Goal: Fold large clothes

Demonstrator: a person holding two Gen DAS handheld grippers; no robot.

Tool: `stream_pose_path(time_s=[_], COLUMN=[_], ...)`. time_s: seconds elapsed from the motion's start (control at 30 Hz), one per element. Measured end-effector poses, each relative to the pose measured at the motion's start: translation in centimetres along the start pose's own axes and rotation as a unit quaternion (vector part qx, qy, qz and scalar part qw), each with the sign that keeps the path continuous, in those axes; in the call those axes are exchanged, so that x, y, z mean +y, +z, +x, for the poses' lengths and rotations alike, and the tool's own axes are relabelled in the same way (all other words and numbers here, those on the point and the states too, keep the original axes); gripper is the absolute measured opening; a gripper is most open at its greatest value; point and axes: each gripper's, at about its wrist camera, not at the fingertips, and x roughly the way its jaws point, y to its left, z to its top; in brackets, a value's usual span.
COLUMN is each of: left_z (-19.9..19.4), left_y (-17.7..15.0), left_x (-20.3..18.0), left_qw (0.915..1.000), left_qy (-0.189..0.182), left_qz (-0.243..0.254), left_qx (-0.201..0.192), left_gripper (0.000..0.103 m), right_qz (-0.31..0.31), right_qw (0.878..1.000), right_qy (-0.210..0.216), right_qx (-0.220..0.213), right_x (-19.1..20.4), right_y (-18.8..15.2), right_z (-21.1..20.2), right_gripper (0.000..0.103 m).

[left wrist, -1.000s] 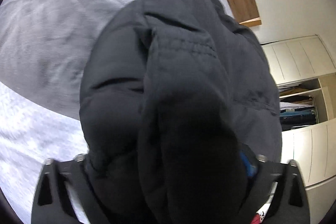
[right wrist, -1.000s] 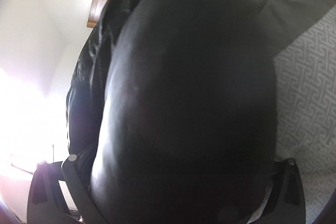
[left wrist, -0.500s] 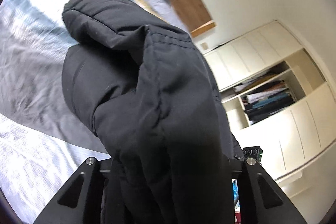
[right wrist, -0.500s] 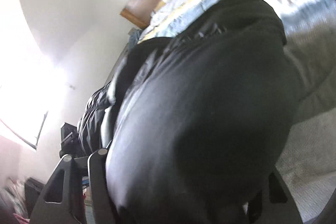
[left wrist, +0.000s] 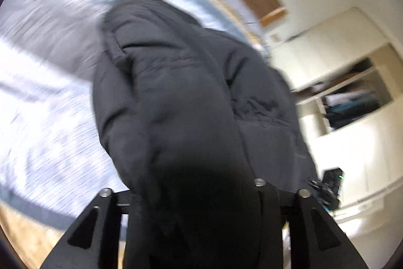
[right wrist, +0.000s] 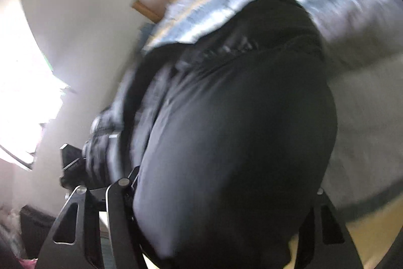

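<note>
Mid-carry: your left gripper (left wrist: 191,213) and right gripper (right wrist: 221,218) pinch black jacket (left wrist: 181,97), frame centre. Next, lower onto bed (left wrist: 45,47), upper left.

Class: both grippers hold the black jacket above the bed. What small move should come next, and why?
Probably lower it onto the bed. The left gripper and right gripper each have the black jacket bunched between their fingers, hanging in a lump, so it needs laying flat before any fold.

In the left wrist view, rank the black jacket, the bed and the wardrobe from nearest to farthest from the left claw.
1. Black jacket: in the left claw, centre.
2. Bed: behind the jacket, left.
3. Wardrobe: against the wall, right.
</note>
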Motion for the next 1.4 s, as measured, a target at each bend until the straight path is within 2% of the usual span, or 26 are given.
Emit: stream_pose_path(time_s=[0.1, 0.23, 0.3, 0.4, 0.47, 0.6, 0.63, 0.7, 0.8, 0.9, 1.03, 1.13, 1.23, 1.33, 1.4], left_z=[-1.6, -5.2, -6.4, -10.3, -11.5, -12.4, -12.8, -12.6, -12.9, -13.2, -14.2, -14.9, -15.5, -16.2, -16.6], left_y=[-0.3, -0.8, -0.3, -1.1, -0.8, -2.6, -3.2, -4.1, -6.2, -8.3, -12.4, -14.9, -17.9, -20.0, -21.5], left_x=[2.9, 4.6, 5.4, 6.4, 6.0, 2.5, 1.9, -0.5, -3.9, -6.6, -10.4, -12.0, -14.2, -16.2, -17.7], left_qw=[0.9989, 0.9972, 0.9963, 0.9937, 0.9924, 0.9896, 0.9884, 0.9849, 0.9766, 0.9671, 0.9470, 0.9375, 0.9216, 0.9118, 0.9014], left_qy=[0.019, 0.049, 0.057, 0.076, 0.085, 0.111, 0.120, 0.141, 0.170, 0.194, 0.234, 0.246, 0.269, 0.275, 0.282], left_qz=[-0.044, -0.055, -0.059, -0.062, -0.061, -0.032, -0.021, 0.004, 0.045, 0.073, 0.108, 0.123, 0.151, 0.173, 0.193], left_qx=[0.002, -0.013, -0.027, -0.055, -0.065, -0.085, -0.090, -0.099, -0.123, -0.148, -0.192, -0.213, -0.236, -0.251, -0.266], left_gripper=[0.057, 0.073, 0.076, 0.077, 0.077, 0.077, 0.077, 0.078, 0.081, 0.082, 0.092, 0.096, 0.099, 0.102, 0.103], right_qz=[0.017, 0.021, 0.024, 0.029, 0.020, -0.005, -0.012, -0.025, -0.046, -0.078, -0.110, -0.125, -0.135, -0.144, -0.154], right_qw=[0.999, 0.998, 0.997, 0.994, 0.992, 0.991, 0.991, 0.991, 0.989, 0.982, 0.972, 0.965, 0.959, 0.954, 0.949], right_qy=[-0.031, -0.060, -0.069, -0.084, -0.098, -0.103, -0.102, -0.102, -0.109, -0.135, -0.164, -0.173, -0.179, -0.181, -0.183], right_qx=[-0.006, -0.022, -0.038, -0.062, -0.073, -0.087, -0.088, -0.089, -0.086, -0.103, -0.128, -0.150, -0.173, -0.192, -0.204], right_x=[-2.0, -3.9, -4.1, -5.4, -5.0, -1.9, -1.2, 0.3, 3.0, 6.3, 9.8, 12.1, 14.3, 16.3, 17.8], right_y=[-1.1, -1.8, -2.1, -2.7, -3.2, -5.0, -6.4, -7.2, -8.8, -11.2, -14.2, -16.6, -18.7, -20.5, -21.8], right_z=[-1.9, -5.7, -7.4, -11.0, -12.9, -15.2, -15.4, -15.4, -15.6, -16.5, -17.1, -17.7, -18.3, -18.9, -19.3], right_gripper=[0.070, 0.075, 0.077, 0.078, 0.079, 0.079, 0.079, 0.079, 0.079, 0.079, 0.079, 0.079, 0.079, 0.079, 0.079])
